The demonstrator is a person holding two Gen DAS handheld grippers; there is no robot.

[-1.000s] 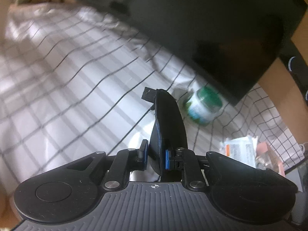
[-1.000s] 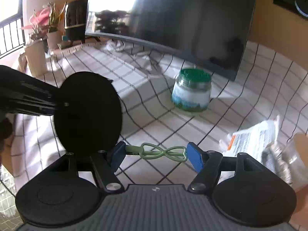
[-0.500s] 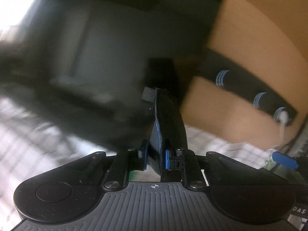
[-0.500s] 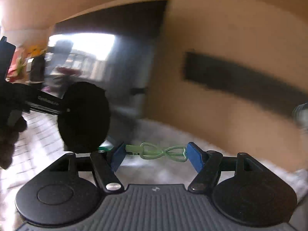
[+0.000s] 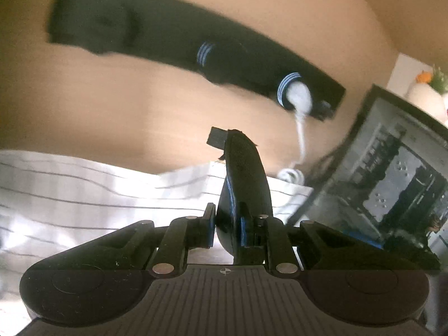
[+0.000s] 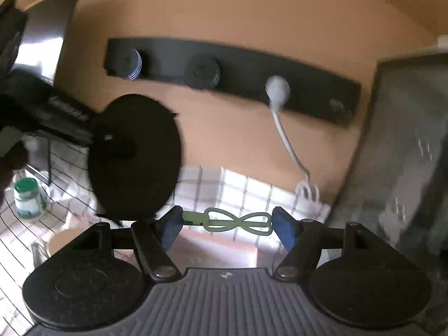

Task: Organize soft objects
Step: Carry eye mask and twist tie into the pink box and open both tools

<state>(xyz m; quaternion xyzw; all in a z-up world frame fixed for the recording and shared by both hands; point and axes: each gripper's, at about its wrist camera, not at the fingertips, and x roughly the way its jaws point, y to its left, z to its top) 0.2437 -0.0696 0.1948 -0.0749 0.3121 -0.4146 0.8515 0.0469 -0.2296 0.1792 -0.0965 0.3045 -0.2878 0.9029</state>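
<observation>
A flat round black pad (image 5: 246, 184) stands edge-on between the pads of my left gripper (image 5: 238, 224), which is shut on it. From the right wrist the same black pad (image 6: 134, 156) shows as a full disc at the left, in the air before the wall. My right gripper (image 6: 226, 224) is shut lengthwise on a thin green bow-shaped clip (image 6: 238, 222) that spans its pads. Ahead, a black peg rail (image 5: 168, 36) (image 6: 238, 70) with round striped pegs is fixed to the tan wall. Both grippers are short of it.
A white plug (image 6: 277, 89) hangs on one peg, and its cable drops to the checked tablecloth (image 6: 238, 187). A glass-sided computer case (image 5: 392, 168) stands at the right. A green-lidded jar (image 6: 28, 198) sits low left, below a monitor (image 6: 47, 28).
Both views have swung up and to the right, from the table, jar and monitor to the wall and peg rail. Both grippers keep the same hold on the pad and the clip.
</observation>
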